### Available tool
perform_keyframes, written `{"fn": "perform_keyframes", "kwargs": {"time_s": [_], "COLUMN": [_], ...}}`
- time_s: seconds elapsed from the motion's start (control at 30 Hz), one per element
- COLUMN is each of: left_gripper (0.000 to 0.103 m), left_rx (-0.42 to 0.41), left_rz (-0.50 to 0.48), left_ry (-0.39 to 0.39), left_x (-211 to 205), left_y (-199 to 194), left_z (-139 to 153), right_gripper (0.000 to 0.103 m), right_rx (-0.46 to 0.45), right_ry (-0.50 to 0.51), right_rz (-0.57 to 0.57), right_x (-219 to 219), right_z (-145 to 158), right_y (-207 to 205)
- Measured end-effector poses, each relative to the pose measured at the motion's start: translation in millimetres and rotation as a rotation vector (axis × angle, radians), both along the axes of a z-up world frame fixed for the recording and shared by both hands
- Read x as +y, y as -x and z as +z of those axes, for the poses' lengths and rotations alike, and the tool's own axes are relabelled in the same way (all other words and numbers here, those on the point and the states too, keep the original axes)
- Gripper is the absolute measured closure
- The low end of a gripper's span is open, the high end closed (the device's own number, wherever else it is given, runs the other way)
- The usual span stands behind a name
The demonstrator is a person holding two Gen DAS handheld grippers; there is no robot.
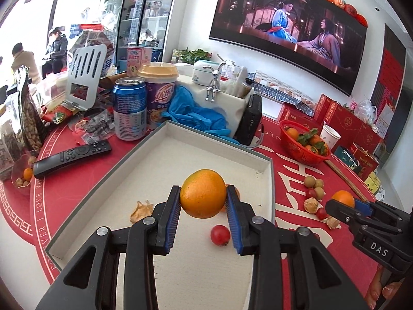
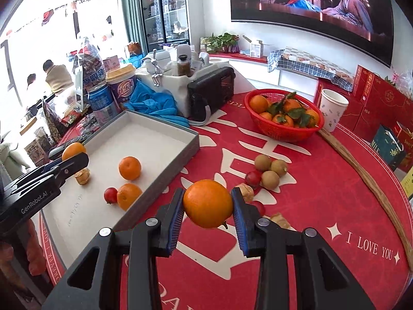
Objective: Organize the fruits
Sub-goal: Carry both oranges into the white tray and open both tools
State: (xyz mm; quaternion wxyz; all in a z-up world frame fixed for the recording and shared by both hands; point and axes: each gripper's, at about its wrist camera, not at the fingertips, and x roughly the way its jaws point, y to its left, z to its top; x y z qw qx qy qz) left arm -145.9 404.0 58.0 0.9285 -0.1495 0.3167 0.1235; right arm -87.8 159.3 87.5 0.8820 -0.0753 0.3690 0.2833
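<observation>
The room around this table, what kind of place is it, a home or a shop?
Most likely a home living room, dressed for a celebration. A large wall screen is playing a drama, a red round table printed with "I LOVE YOU" holds snacks and fruit, and red gift boxes are stacked beside it.

Partly hidden: second tray orange (image 1: 233, 193) behind left gripper's finger; physalis (image 2: 280, 221) behind right gripper; television (image 2: 309, 7) cropped at top.

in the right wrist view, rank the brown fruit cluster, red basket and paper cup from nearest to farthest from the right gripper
1. Brown fruit cluster, just beyond the right gripper, slightly right.
2. Red basket, farther back, right.
3. Paper cup, behind the basket's right edge.
</observation>
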Motion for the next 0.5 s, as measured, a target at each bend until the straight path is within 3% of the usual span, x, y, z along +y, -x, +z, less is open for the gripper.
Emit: {"fn": "perform_keyframes", "kwargs": {"time_s": [0.5], "left_gripper": [0.066], "left_rx": [0.066], "left_rz": [0.085], "left_ry": [0.029], "left_x": [37], "left_y": [0], "left_z": [-15], "right_gripper": [0.066], "right_rx": [0.025], "right_ry": [0.041], "right_rz": [0.153], "right_x": [96], "right_z": [6], "right_y": [0]}}
